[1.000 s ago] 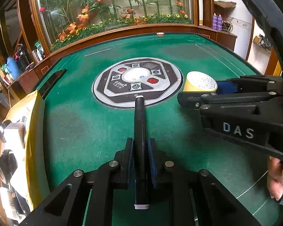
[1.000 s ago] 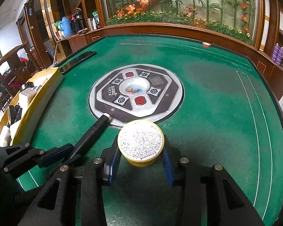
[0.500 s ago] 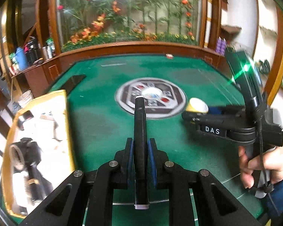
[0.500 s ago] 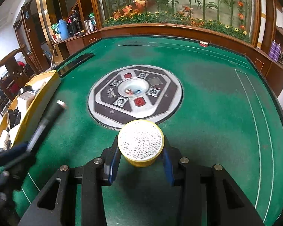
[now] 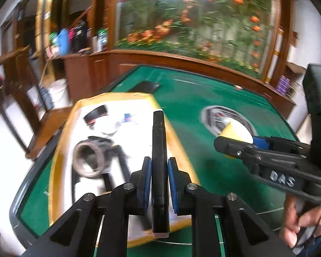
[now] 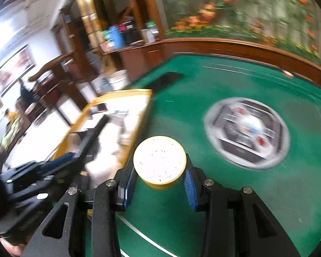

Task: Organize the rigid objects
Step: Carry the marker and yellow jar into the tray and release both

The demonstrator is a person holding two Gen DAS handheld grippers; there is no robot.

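Observation:
My left gripper (image 5: 158, 181) is shut on a long black stick-shaped object (image 5: 159, 150), held in the air over the yellow tray (image 5: 177, 145) at the table's left. My right gripper (image 6: 159, 185) is shut on a round yellow tin (image 6: 159, 160) with a white speckled lid, held above the green felt just right of the tray (image 6: 139, 124). The tin (image 5: 235, 129) and right gripper (image 5: 246, 150) also show in the left wrist view. The left gripper with its black object (image 6: 92, 137) shows at the left of the right wrist view.
The yellow tray holds a roll of tape (image 5: 88, 159), a black round piece (image 5: 96, 114) and other blurred items. A round grey control panel (image 6: 248, 135) sits in the middle of the green table (image 6: 203, 98). A wooden rail (image 5: 182, 57) rings the table.
Both grippers have swung left with their loads. The black object is now over the yellow tray, and the tin has come close to the tray's right edge.

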